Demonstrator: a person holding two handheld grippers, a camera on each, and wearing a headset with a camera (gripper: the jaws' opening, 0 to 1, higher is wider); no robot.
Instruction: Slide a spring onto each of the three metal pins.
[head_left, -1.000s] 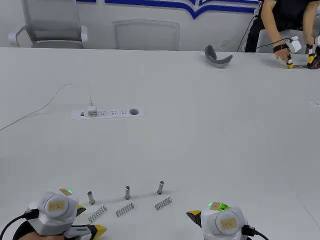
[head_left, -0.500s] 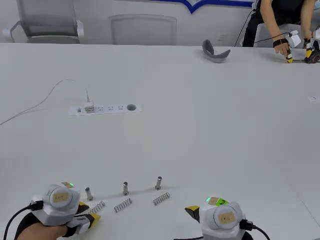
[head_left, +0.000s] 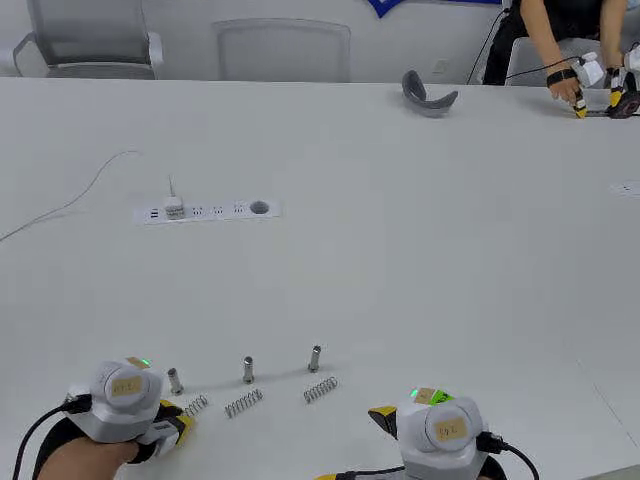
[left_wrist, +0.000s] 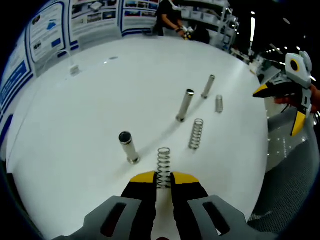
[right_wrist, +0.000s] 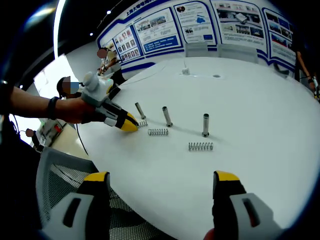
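**A:** Left gripper is low on the table, its jaws pressed almost together on the near end of the first spring. It looks like a pinch.

**B:** And the right gripper?

**A:** Spread wide, holding nothing, back by the table edge. The nearest pin, middle pin and far pin stand upright in a row. The second spring and third spring lie flat just beside them.

**B:** How will that spring handle?

**A:** I'd say light, thin wire, squashy along its length, and quick to roll or flick away if squeezed hard. An end grip across the coils seems right, since it leaves the other end open for the pin. The pins are slim, so a knock could tip them.

**B:** Which view tells us most?

**A:** The left gripper view shows coils between the yellow tips. In the head view that spring is a small streak beside the gripper, so the grip can't be judged there. The right gripper view gives the whole row from the side, with the hand behind the left gripper.
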